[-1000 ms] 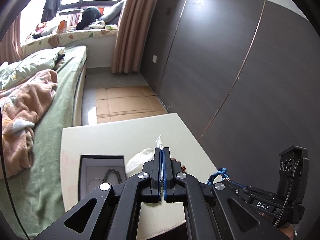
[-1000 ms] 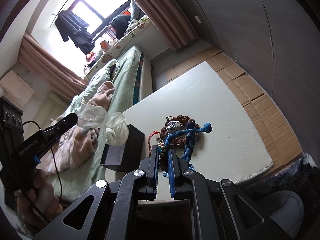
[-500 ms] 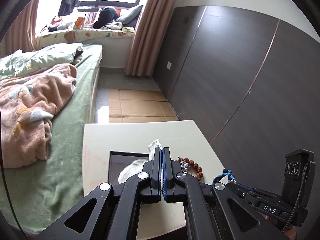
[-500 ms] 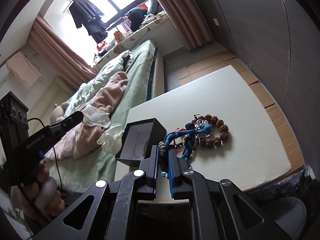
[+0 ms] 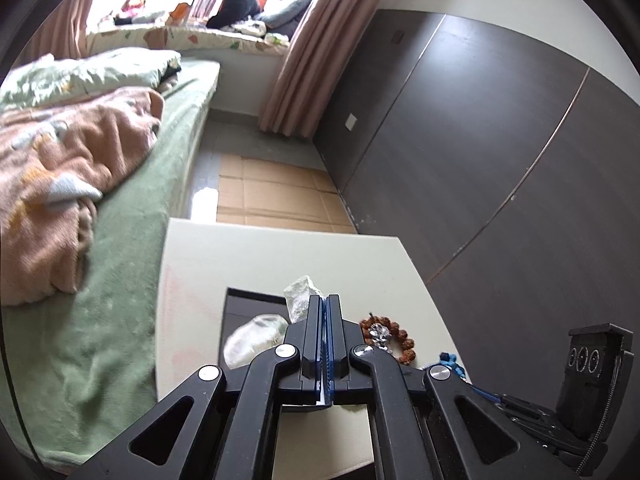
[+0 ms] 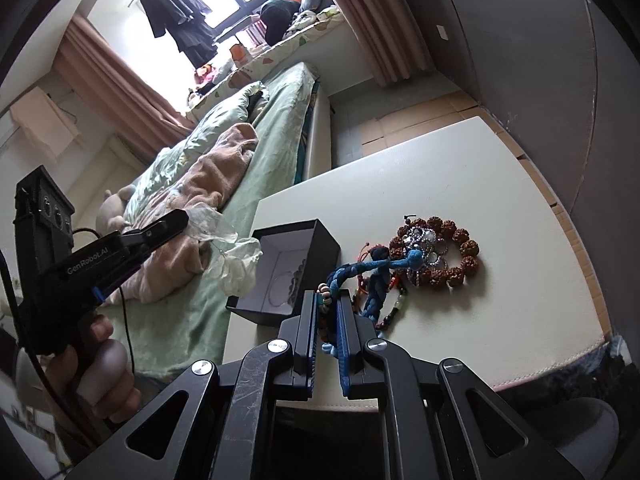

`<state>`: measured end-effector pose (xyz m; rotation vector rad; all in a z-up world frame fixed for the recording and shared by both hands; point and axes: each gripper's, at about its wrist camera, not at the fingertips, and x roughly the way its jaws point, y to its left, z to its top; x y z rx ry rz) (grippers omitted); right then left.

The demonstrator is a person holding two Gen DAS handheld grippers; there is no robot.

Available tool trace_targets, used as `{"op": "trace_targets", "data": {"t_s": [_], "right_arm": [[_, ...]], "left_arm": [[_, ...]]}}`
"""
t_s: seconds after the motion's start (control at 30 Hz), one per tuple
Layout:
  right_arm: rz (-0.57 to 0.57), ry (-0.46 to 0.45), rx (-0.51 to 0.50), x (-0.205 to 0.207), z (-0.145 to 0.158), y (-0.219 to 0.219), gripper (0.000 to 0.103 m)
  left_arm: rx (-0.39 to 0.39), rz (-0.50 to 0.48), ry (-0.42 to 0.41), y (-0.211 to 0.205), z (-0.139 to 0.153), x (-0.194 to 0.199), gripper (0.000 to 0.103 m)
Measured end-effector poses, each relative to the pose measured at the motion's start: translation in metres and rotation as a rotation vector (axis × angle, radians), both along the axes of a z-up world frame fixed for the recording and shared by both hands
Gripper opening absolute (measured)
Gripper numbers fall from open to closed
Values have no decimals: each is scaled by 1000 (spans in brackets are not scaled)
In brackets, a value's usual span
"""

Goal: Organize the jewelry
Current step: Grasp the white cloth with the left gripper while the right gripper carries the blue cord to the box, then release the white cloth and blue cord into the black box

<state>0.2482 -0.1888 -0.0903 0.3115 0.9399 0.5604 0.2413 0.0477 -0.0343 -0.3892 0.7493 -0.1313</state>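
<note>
My right gripper (image 6: 328, 300) is shut on a blue braided bracelet (image 6: 360, 268) with small beads, and its far end trails over the jewelry pile. The pile holds a brown bead bracelet (image 6: 460, 256) and a sparkling silver piece (image 6: 424, 244). An open black box (image 6: 316, 240) stands left of the pile with a dark bead bracelet (image 6: 298, 280) inside. My left gripper (image 5: 324, 300) is shut on a clear plastic bag (image 5: 300, 300), which hangs over the box (image 5: 248, 308). From the right wrist view the left gripper (image 6: 176, 220) shows at the box's left.
The white table (image 6: 480, 160) stands against a green bed (image 5: 120, 320) with a pink blanket (image 5: 60, 180). A dark panelled wall (image 5: 500, 140) runs along the right. A person's hand (image 6: 100, 360) holds the left gripper's handle. Cardboard (image 5: 272, 192) covers the floor beyond.
The left gripper has carried the plastic bag from beside the box to above it. The right gripper has shifted with the blue bracelet, and the inside of the box now faces it.
</note>
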Motion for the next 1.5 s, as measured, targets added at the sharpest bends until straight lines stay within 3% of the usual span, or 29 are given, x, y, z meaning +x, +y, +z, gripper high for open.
{"op": "trace_targets", "data": {"t_s": [0.17, 0.2, 0.23, 0.27, 0.3, 0.33, 0.73, 0.77, 0.8, 0.87, 0.9, 1.5], "right_arm": [[35, -6, 1, 6, -1, 16, 10], [43, -6, 5, 8, -1, 20, 10], [51, -5, 9, 10, -2, 24, 10], [60, -4, 12, 12, -2, 28, 10], [68, -3, 16, 14, -2, 33, 10], [75, -3, 19, 15, -2, 37, 10], [154, -9, 96, 32, 8, 80, 12], [161, 3, 97, 35, 7, 83, 22], [162, 20, 97, 37, 5, 83, 44], [144, 32, 115, 38, 3, 79, 66], [131, 30, 124, 37, 3, 74, 68], [-109, 76, 113, 23, -13, -37, 69]], "left_arm": [[-57, 5, 3, 13, -7, -2, 6], [-55, 12, 0, 16, -7, -4, 18], [-53, 20, -2, 19, -7, -6, 43], [-55, 29, -6, 23, -7, -9, 59], [-60, 42, -19, 27, -6, -12, 85], [-61, 59, -39, 32, -5, -17, 95], [-32, 182, -82, 65, 3, -46, 96], [-32, 178, -89, 64, 4, -48, 96], [-33, 169, -97, 63, 5, -50, 96], [-20, 157, -118, 59, 8, -53, 96], [-7, 158, -128, 57, 9, -55, 96], [14, -17, -86, -18, -1, -33, 96]]}}
